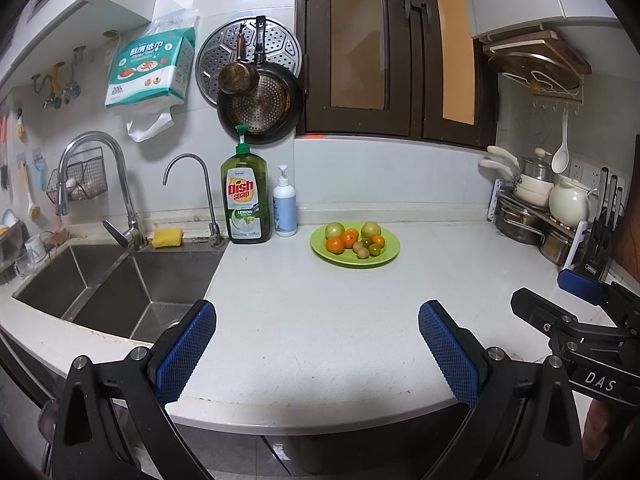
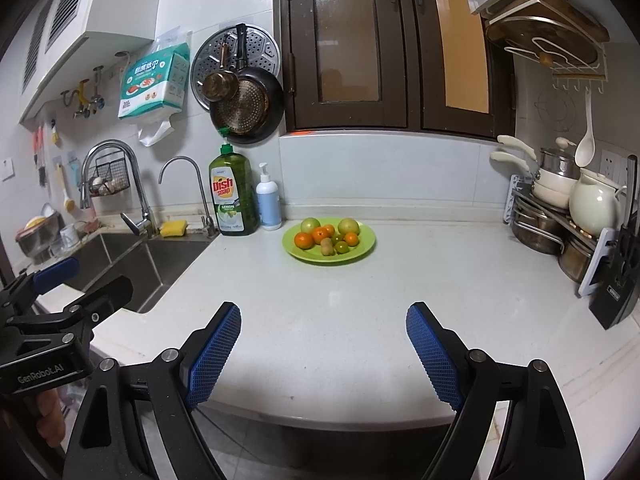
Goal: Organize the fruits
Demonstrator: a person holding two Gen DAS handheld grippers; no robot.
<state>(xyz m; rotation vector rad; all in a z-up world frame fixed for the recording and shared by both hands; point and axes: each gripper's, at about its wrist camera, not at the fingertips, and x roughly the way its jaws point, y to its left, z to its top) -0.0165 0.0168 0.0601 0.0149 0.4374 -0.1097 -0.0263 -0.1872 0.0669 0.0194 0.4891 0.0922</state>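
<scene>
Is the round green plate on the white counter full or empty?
Full: the round green plate holds a pile of fruit, among them orange citrus, two larger pale green fruits and a brown kiwi.

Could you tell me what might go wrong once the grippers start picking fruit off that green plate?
The fruits lie heaped and touching on the shallow green plate, so pulling one could send its neighbours rolling onto the counter. The plate sits loose; a push might slide it toward the dish soap bottle. Both the left gripper and right gripper, jaws open, could collide reaching for the same small pile.
</scene>
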